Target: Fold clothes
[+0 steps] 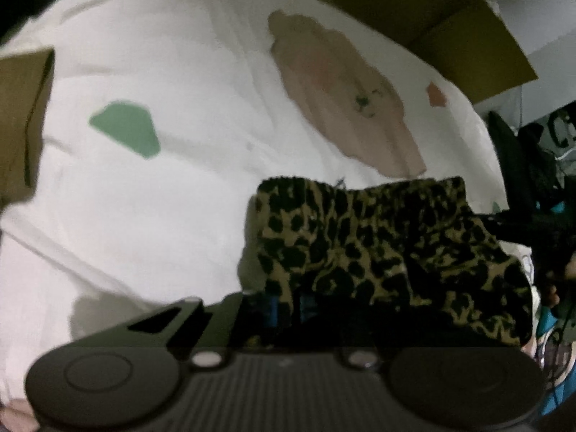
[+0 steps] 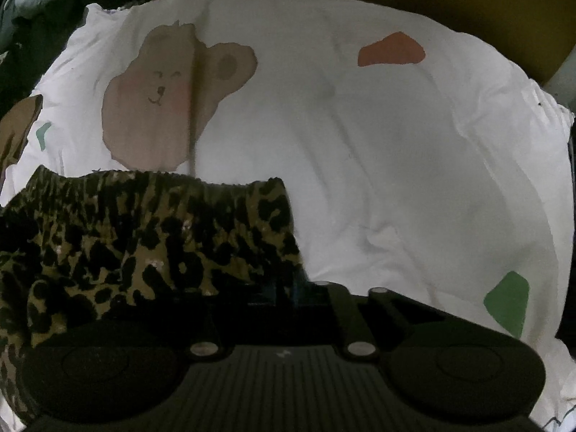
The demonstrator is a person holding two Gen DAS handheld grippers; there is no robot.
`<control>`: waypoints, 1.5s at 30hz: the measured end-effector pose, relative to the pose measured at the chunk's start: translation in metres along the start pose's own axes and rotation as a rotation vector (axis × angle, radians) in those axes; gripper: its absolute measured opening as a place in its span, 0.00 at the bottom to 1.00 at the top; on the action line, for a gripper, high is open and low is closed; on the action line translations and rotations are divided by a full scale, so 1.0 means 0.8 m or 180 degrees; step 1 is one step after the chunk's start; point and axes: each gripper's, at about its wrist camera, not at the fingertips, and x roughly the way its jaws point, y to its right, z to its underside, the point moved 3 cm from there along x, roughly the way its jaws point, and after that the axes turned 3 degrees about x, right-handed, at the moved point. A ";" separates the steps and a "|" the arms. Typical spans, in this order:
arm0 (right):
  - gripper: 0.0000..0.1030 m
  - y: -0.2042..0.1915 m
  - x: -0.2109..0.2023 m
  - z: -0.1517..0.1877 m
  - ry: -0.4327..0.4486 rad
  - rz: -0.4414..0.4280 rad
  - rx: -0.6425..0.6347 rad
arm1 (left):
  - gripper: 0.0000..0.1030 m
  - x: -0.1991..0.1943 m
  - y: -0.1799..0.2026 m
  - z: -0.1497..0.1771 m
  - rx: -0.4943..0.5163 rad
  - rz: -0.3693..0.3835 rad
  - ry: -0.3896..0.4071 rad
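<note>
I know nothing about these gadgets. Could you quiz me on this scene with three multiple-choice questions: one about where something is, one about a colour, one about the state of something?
1. Where does the bear picture lie, seen from the right wrist camera?
A. Beyond the leopard-print garment, printed on the white sheet
B. On a cardboard box
C. On the garment itself

2. What colour is the patch at the far right of the sheet?
A. Blue
B. Orange-red
C. Yellow

3. What is the state of the garment?
A. Lying flat, untouched
B. Rolled into a ball
C. Held at both ends, one end at the left gripper, the other at the right gripper

Answers: 1 A, the bear shows on the sheet above the waistband. 2 B, the patch reads orange-red. 3 C, in each wrist view the cloth runs down into the fingers.
</note>
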 end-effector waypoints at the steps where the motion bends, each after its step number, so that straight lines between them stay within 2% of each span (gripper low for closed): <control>1: 0.03 -0.001 -0.004 0.000 0.0011 0.0011 -0.0005 | 0.09 -0.005 0.002 -0.003 0.0030 -0.0011 0.0039; 7: 0.02 0.012 -0.039 -0.003 0.0183 0.0085 0.0189 | 0.08 -0.032 0.018 -0.034 0.0226 -0.0051 0.0205; 13: 0.02 0.023 -0.075 -0.018 0.0337 0.0214 0.0172 | 0.07 -0.050 0.042 -0.079 0.0457 -0.0070 0.0361; 24: 0.02 0.052 -0.114 -0.078 0.0635 0.0411 0.0291 | 0.07 -0.055 0.070 -0.155 0.0629 -0.0111 0.0553; 36: 0.01 0.070 -0.083 -0.151 0.0710 0.0541 0.0350 | 0.07 -0.024 0.071 -0.224 0.0703 -0.0228 0.0587; 45: 0.01 0.077 -0.051 -0.195 0.0730 0.0625 0.0215 | 0.06 -0.001 0.064 -0.263 0.0702 -0.0364 0.0636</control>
